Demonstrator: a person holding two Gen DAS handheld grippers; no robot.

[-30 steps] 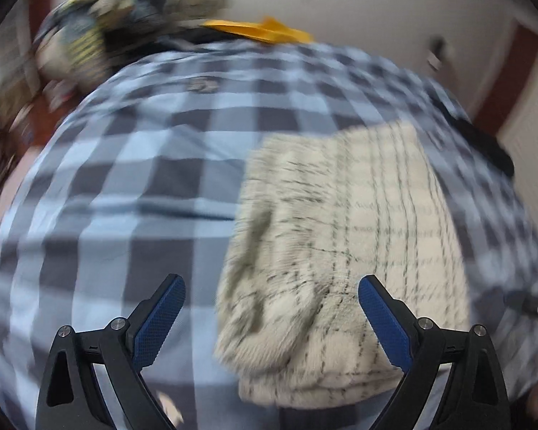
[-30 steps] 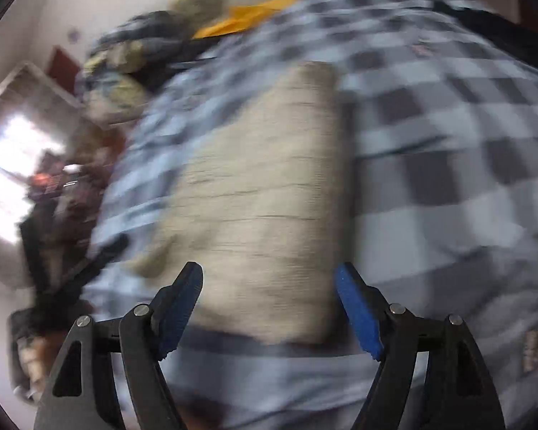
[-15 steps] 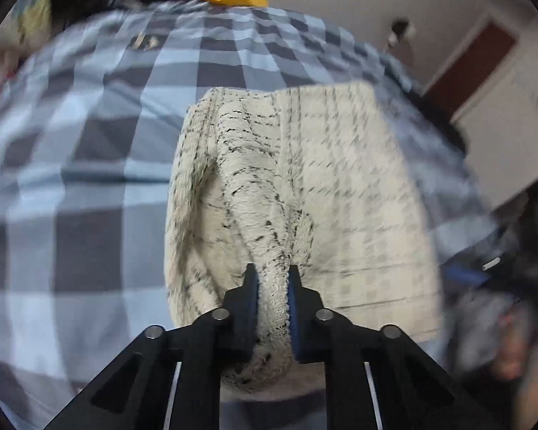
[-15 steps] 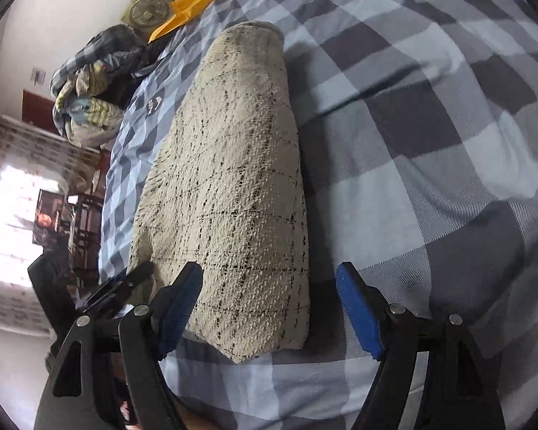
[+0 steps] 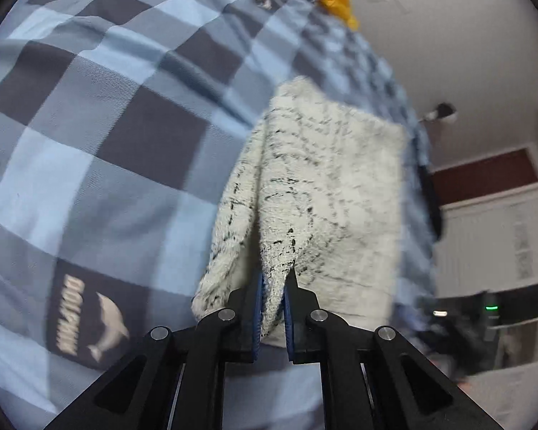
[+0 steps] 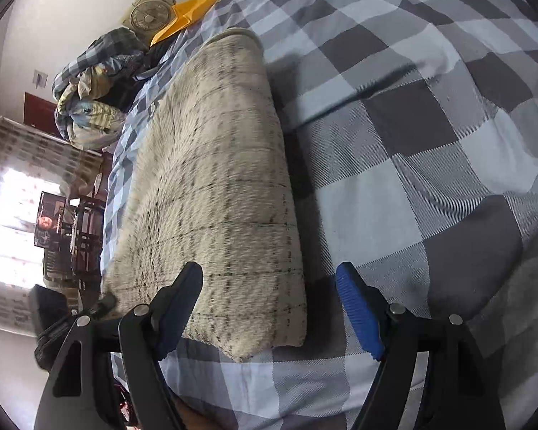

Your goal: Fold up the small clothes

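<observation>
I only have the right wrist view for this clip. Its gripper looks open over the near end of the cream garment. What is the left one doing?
Observer: The left gripper is shut on a pinched ridge of the cream garment.
Operator: Is the cloth lifted there?
Observer: The ridge rises into the pads; the rest lies on the checked bedcover.
Operator: Anything printed near it?
Observer: Yes, a dolphin logo patch on the cover, left of the gripper.
</observation>
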